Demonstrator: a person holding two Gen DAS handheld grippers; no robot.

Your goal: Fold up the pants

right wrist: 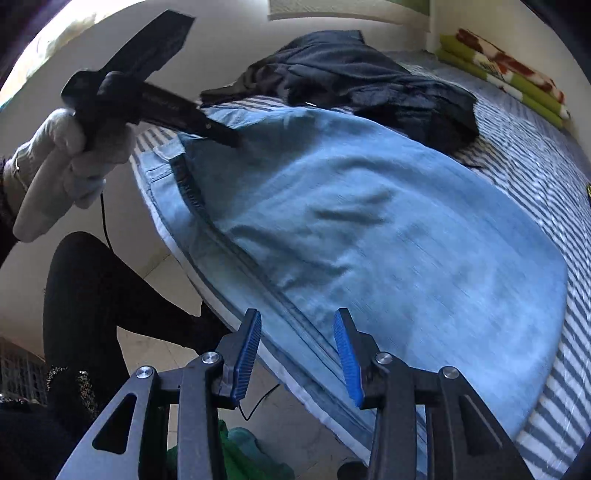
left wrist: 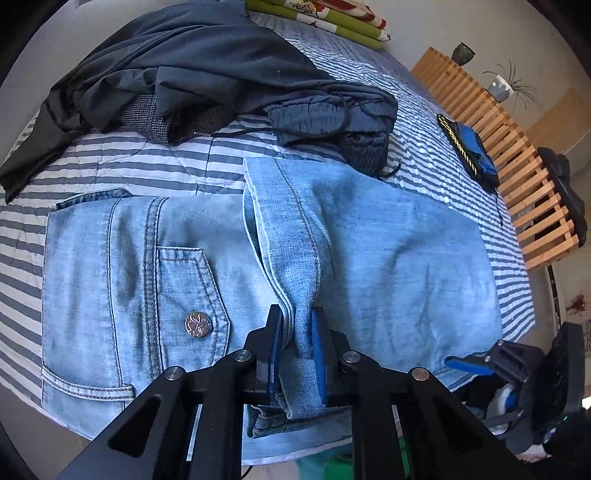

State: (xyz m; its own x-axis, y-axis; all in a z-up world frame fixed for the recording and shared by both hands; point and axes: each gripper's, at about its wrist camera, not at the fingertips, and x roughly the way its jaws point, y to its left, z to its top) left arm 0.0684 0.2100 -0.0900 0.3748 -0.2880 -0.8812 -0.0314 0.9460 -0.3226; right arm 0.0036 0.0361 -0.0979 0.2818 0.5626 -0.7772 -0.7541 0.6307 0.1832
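Left wrist view: left hand-held gripper (left wrist: 297, 325) is clenched on the jeans' (left wrist: 388, 258) stacked hem at lower centre, presumably to carry the fold; they lie on the striped bed (left wrist: 424, 110), dark garments (left wrist: 207, 70) heaped above. Right wrist view: right hand-held gripper (right wrist: 297, 343) released, empty, over the jeans' near edge.

Faded denim pants (left wrist: 388, 236) on quilted striped cloth bedspread (left wrist: 110, 162); slatted wood bench (left wrist: 524, 177).

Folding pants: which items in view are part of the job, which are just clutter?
In the job:
- light blue jeans
- left gripper, shut on the jeans' folded edge
- right gripper, open

Lying about:
- dark clothes pile
- green patterned blanket
- blue-black item
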